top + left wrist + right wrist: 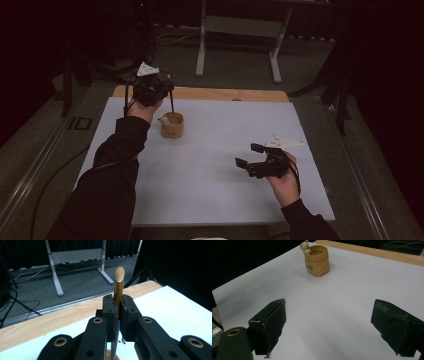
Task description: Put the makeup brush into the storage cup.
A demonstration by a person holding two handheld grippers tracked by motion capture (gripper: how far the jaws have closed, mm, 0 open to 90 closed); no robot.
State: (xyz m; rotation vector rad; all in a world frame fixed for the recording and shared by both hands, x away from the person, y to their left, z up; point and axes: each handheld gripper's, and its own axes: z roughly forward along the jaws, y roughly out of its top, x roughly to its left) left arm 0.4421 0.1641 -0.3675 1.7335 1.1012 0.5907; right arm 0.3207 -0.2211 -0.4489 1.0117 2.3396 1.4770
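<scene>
High view
Left hand-held gripper (159, 90): held up at the far left of the bench, just beyond the cup; closed on a slim makeup brush with a dark handle, gold ferrule and pale bristle tip (171, 100).
Brush: seen upright, bristle end up, dark handle pointed down at the cup mouth; whether its lower end is inside the cup cannot be told.
Cup: small tan sack-shaped cup with a little pale figure on its rim (172, 125); stood upright on the white sheet, left of centre, just below the left gripper.
Right hand-held gripper (250, 156): held low over the right part of the sheet, jaws spread, nothing between them; well apart from the cup.
Bench: light wooden bench covered by a white sheet (220, 165); wood strip seen along the far edge.

Left gripper view
Left gripper: jaws clamped on the brush (119, 290) at the gold ferrule; bristle tip seen above the pads, dark handle seen below them.
Cup rim: a tan sliver glimpsed at the bottom edge under the jaws.

Right gripper view
Right gripper (337, 322): jaws wide apart, bare white sheet between them.
Cup (317, 261): upright at the far side of the sheet, figure on its left rim.
</scene>
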